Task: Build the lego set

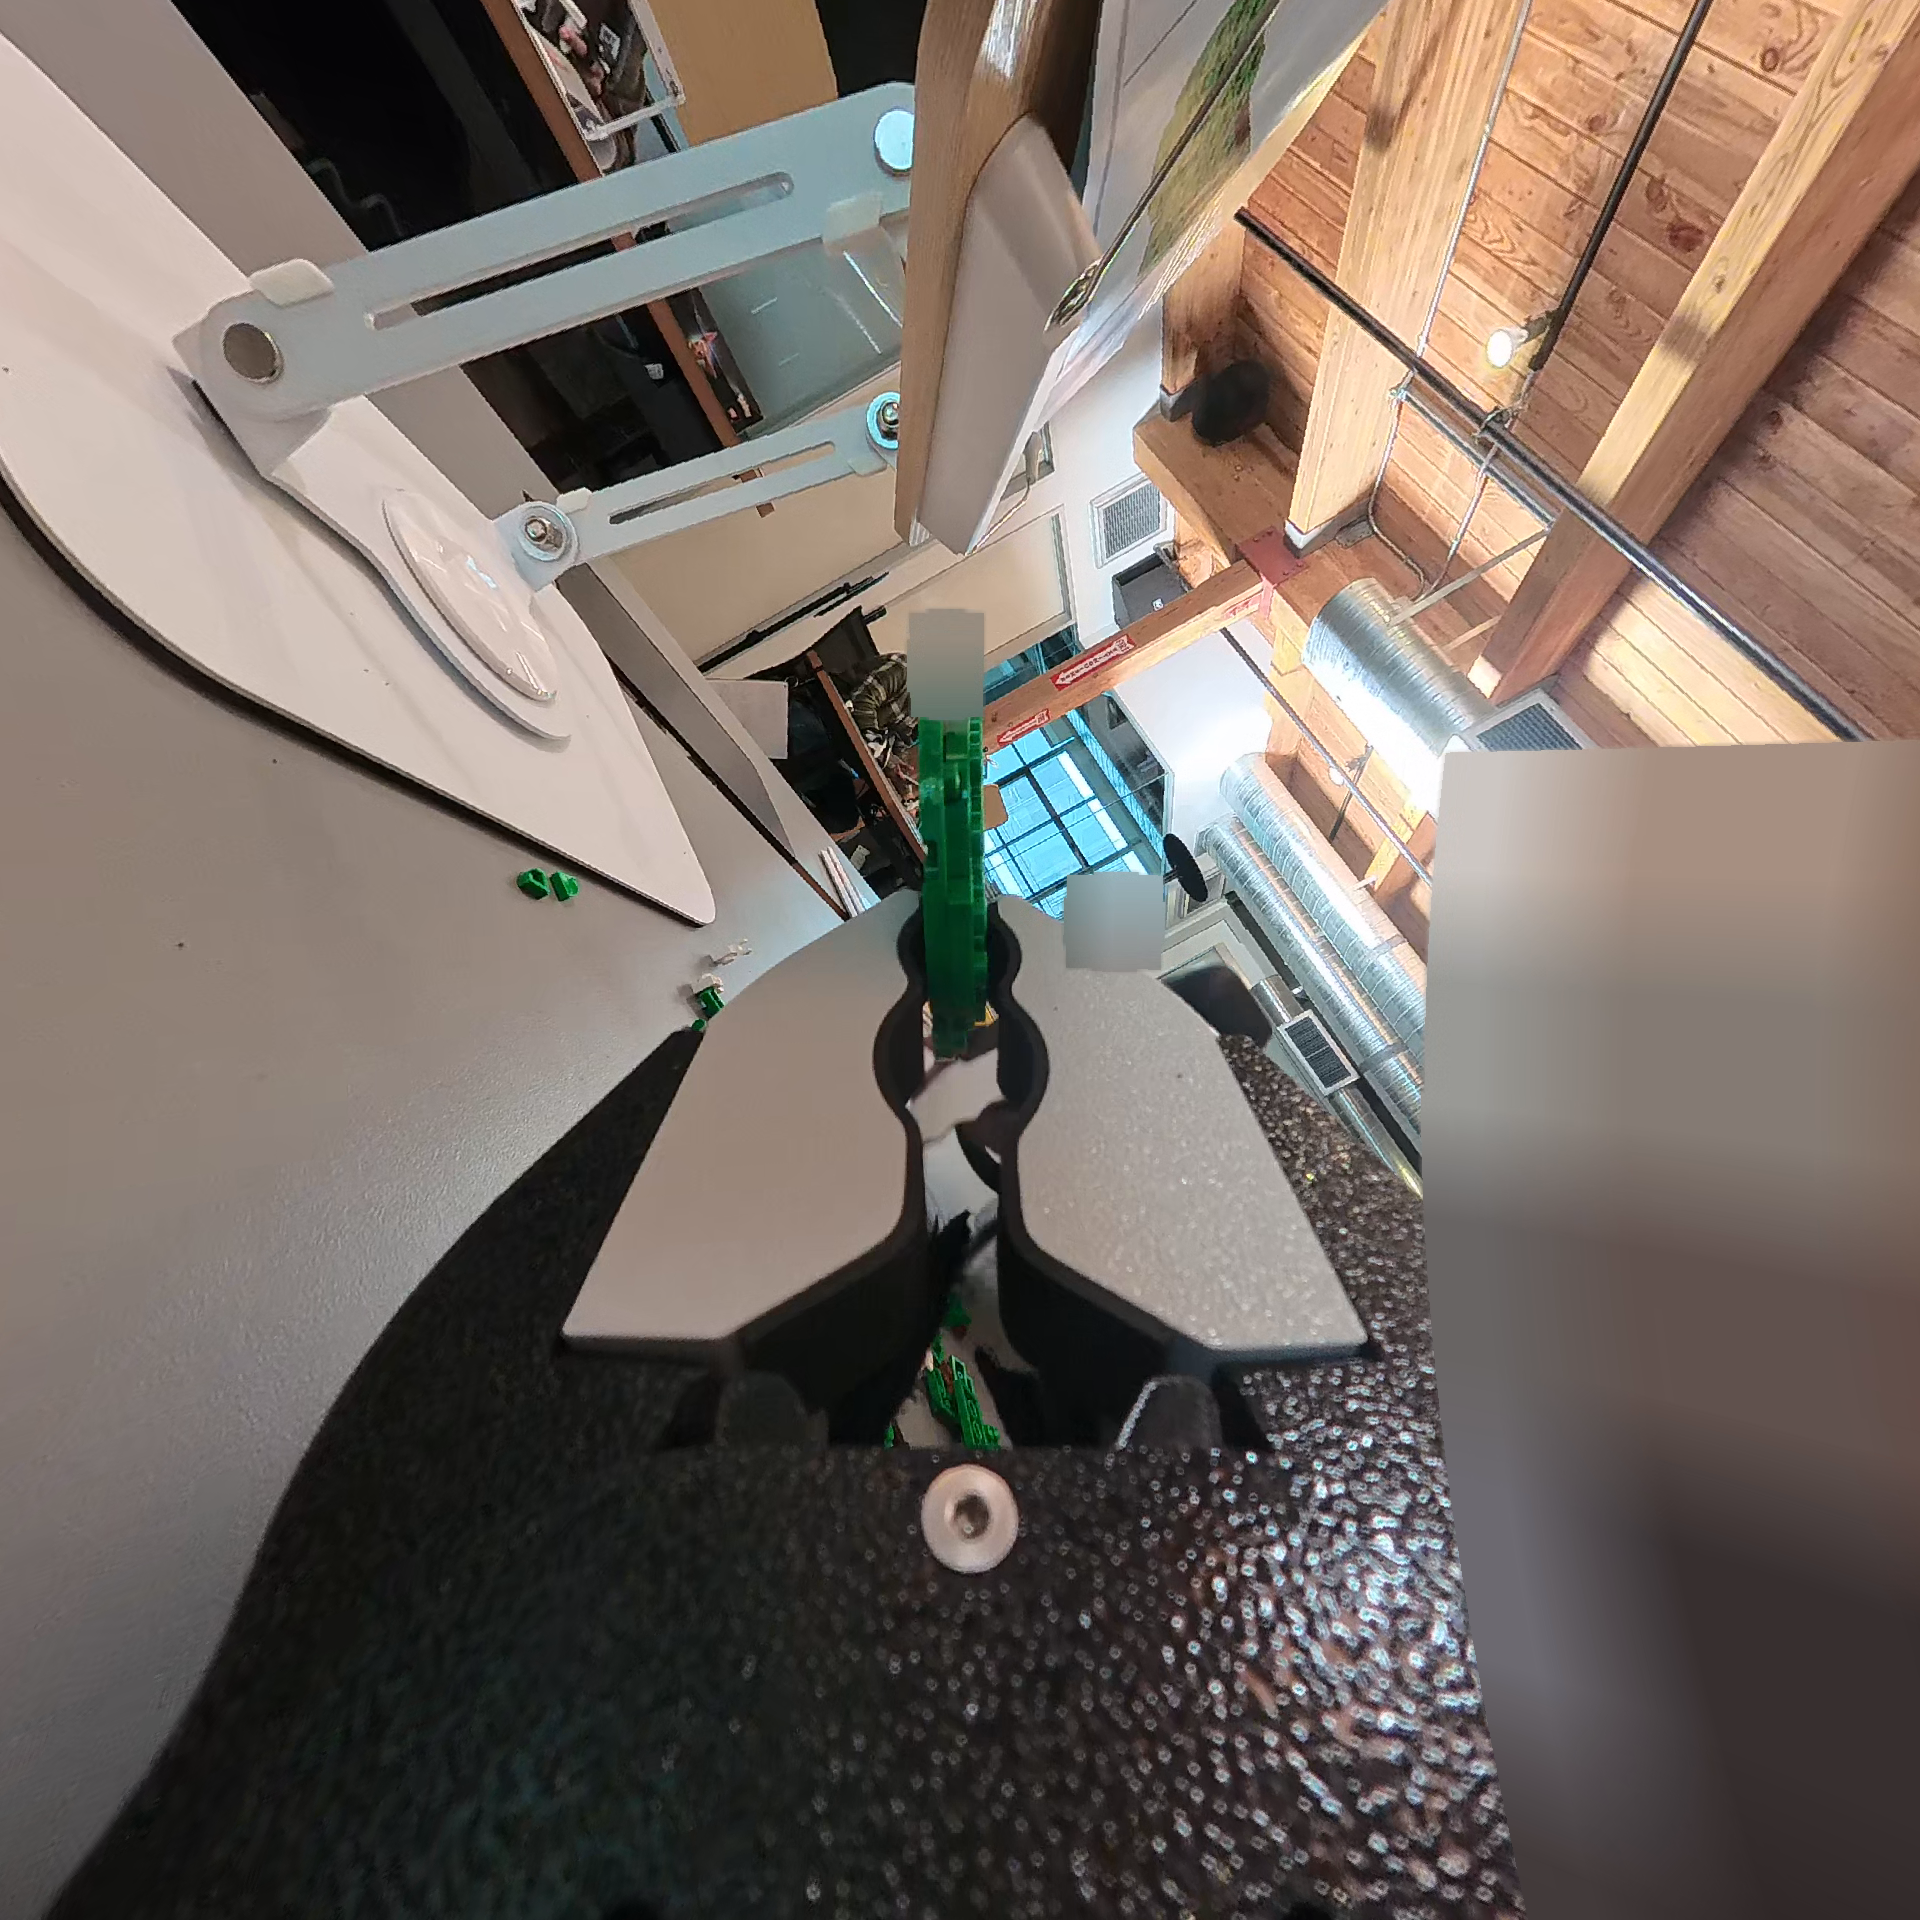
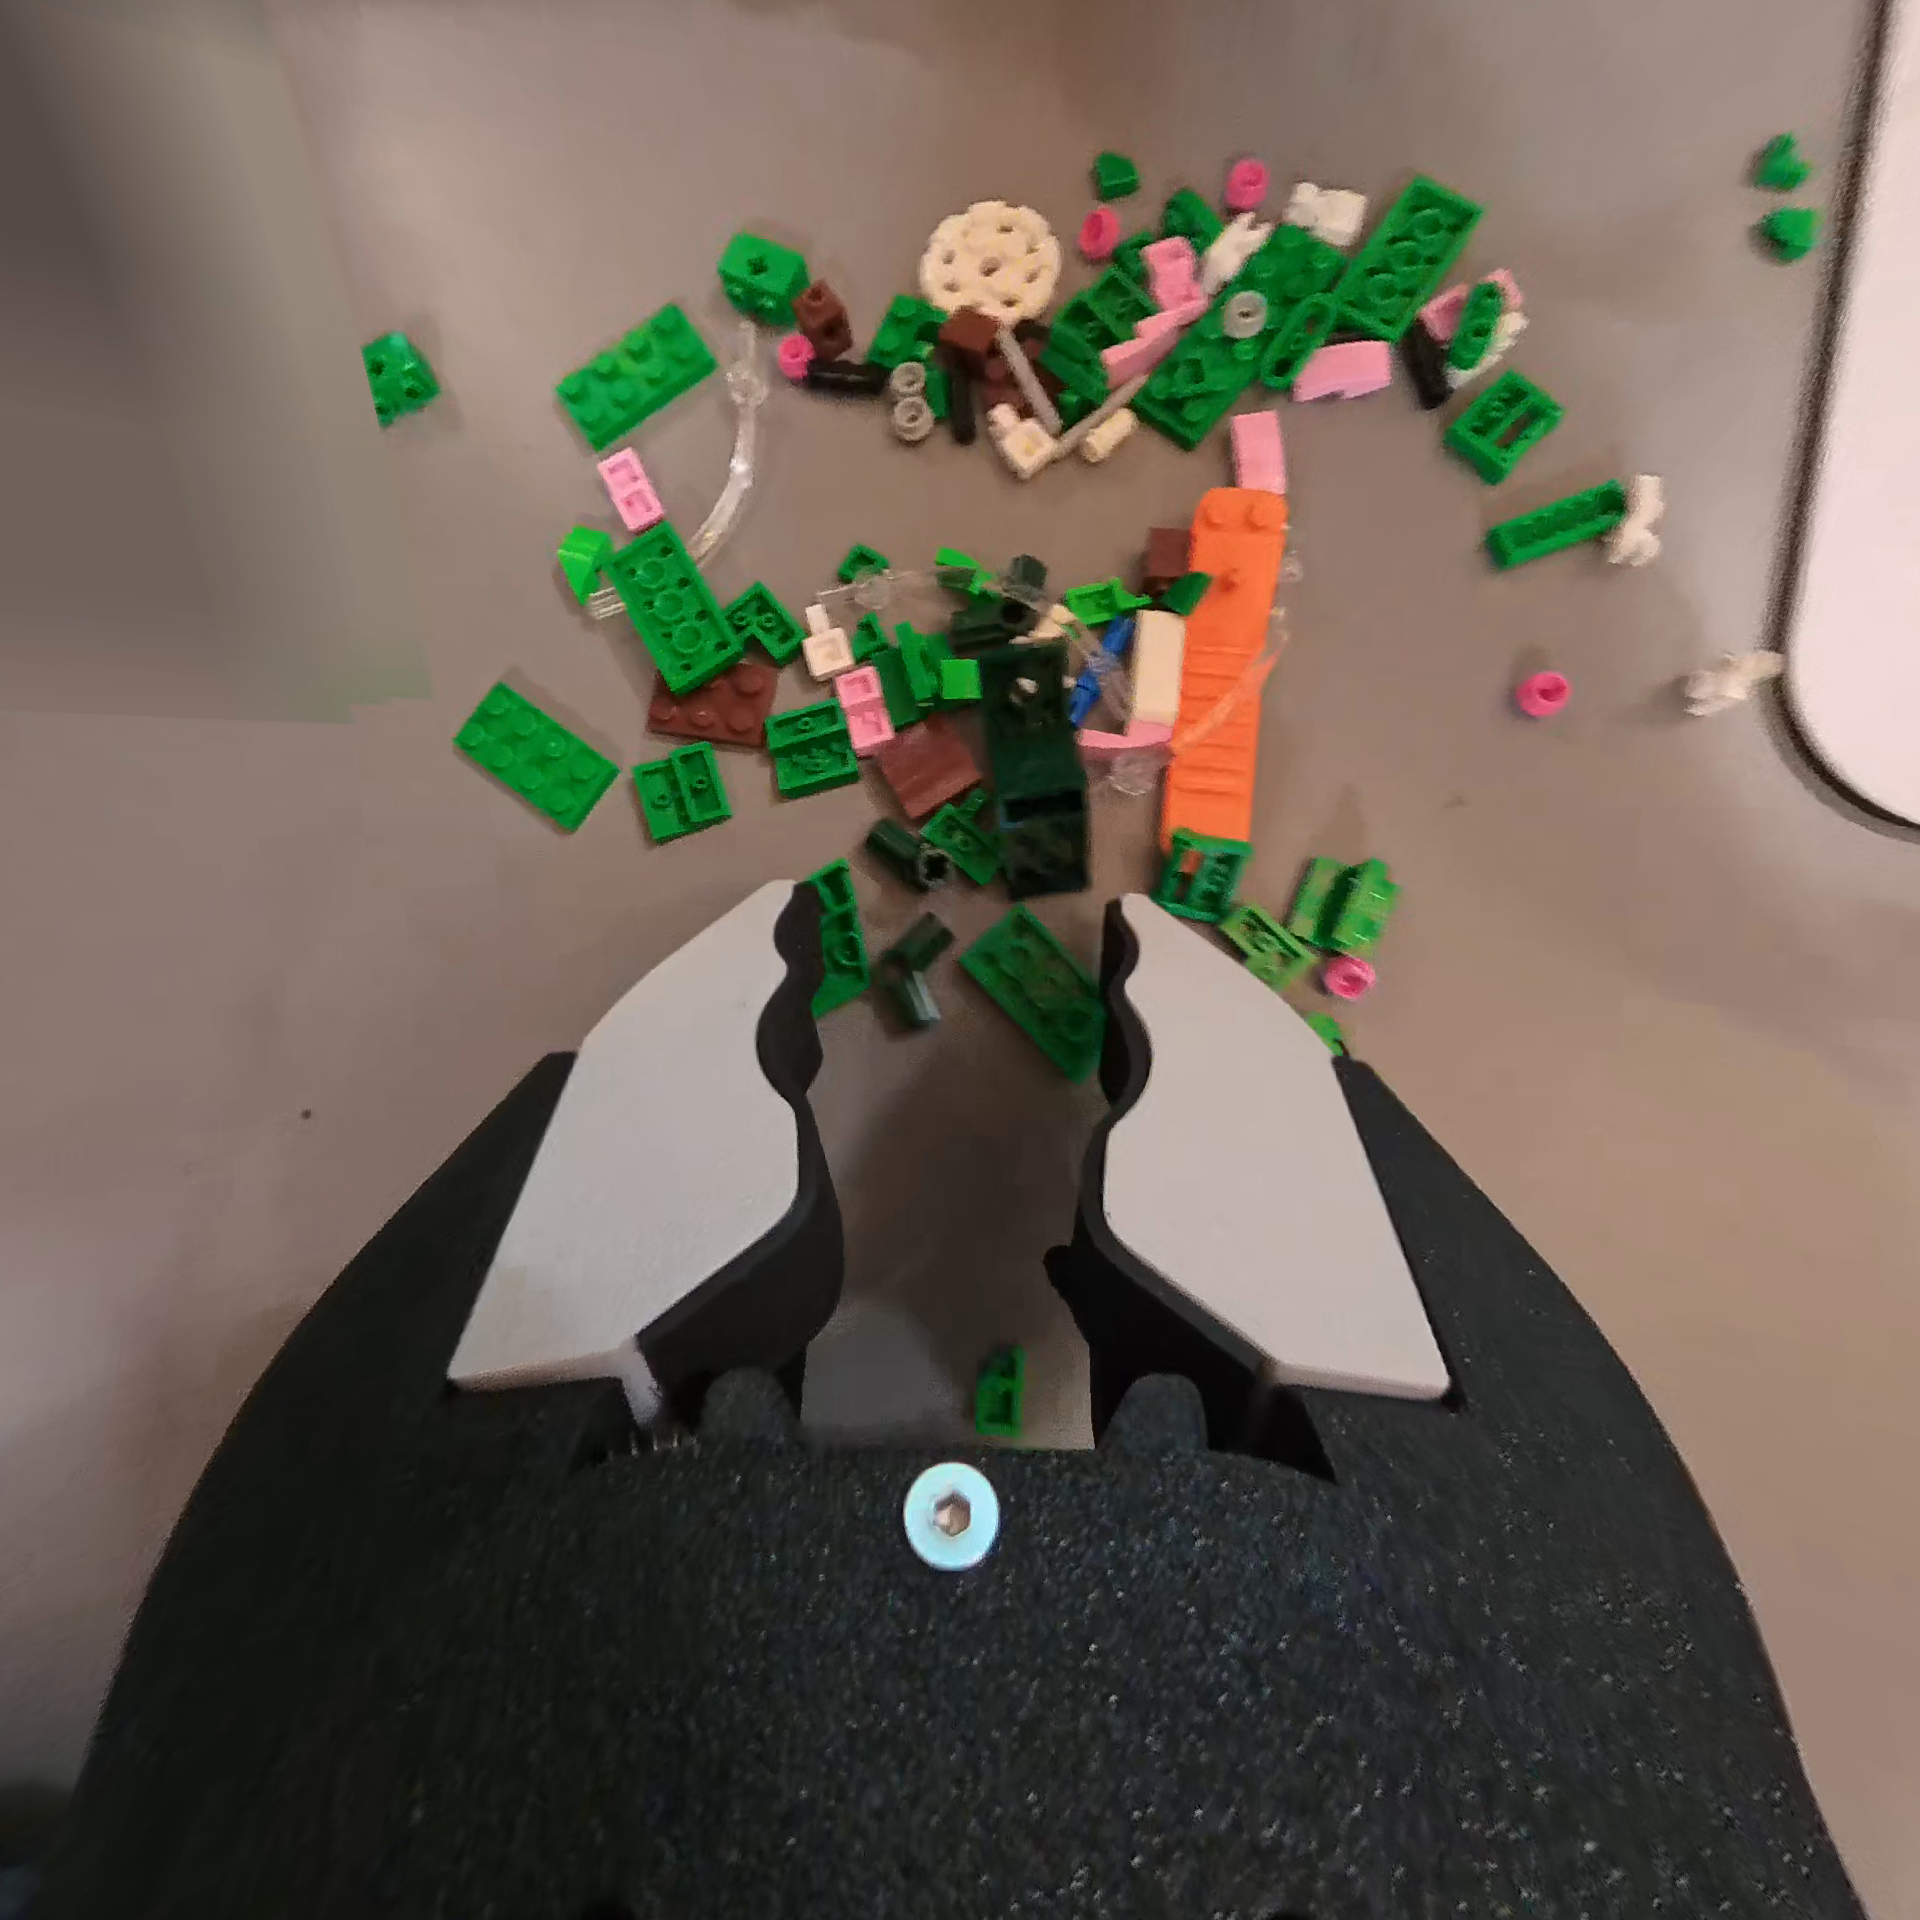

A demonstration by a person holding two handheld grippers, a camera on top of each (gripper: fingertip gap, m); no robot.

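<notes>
While your left hand-held gripper (image 1: 961,971) pinches a flat green lego plate assembly (image 1: 951,831) edge-on in the air, your right hand-held gripper (image 2: 961,935) hangs spread above the scattered pile of loose green, pink and brown lego pieces (image 2: 997,582) on the grey worktop (image 2: 260,935).
</notes>
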